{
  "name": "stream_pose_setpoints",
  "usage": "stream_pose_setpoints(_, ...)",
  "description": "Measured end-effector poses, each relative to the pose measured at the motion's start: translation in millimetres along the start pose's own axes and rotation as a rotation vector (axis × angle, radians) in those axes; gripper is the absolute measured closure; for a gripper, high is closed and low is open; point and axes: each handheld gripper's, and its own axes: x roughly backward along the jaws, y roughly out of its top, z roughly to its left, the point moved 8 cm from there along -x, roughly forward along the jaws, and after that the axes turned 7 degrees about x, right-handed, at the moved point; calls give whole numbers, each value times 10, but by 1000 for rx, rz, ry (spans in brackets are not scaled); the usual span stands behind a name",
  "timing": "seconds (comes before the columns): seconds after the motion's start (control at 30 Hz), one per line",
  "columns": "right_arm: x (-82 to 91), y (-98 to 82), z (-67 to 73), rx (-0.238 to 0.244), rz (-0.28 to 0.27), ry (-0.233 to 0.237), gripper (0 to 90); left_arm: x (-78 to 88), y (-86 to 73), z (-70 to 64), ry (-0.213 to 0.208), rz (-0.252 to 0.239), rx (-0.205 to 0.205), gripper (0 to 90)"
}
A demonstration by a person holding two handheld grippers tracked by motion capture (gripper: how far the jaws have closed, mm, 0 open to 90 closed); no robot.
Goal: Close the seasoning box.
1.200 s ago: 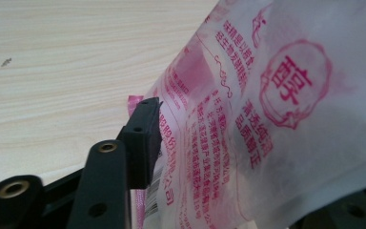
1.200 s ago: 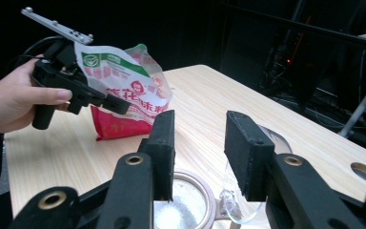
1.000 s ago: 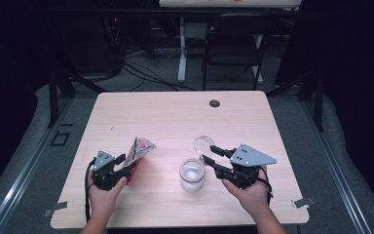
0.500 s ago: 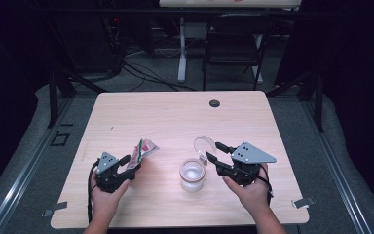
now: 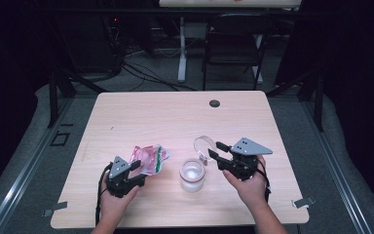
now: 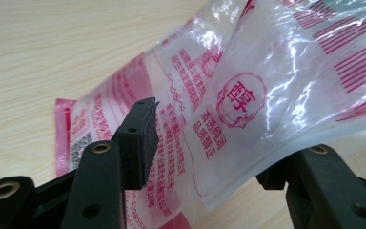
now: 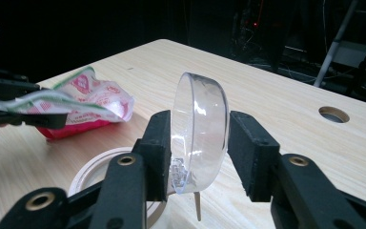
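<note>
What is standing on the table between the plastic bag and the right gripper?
In the high view, an open clear jar stands on the table between the plastic bag and the right gripper, which holds the clear lid.

I'm seeing the crinkled clear plastic bag [image 5: 148, 159] with red print lying partly on the table at left. The clear round lid [image 5: 203, 146] is standing on edge just beyond the open frosted jar [image 5: 192, 174].
</note>
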Motion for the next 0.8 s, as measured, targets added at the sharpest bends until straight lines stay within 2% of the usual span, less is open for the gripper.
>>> stream_pose_setpoints(0.17,-13,-7,-2,-22,1,22,660,-54,-52,-65,-10,24,-20,492)
stream_pose_setpoints(0.33,-9,-5,9,-19,3,26,693,-95,-92,-111,-8,37,-41,483)
stream_pose_setpoints(0.57,0,9,79,51,6,14,690,-107,-141,-168,4,55,-90,468)
stream_pose_setpoints(0.7,1,21,134,88,10,16,684,-89,-154,-217,6,66,-131,455)
stream_pose_setpoints(0.8,-7,32,191,120,13,24,675,-65,-149,-242,4,72,-146,448)
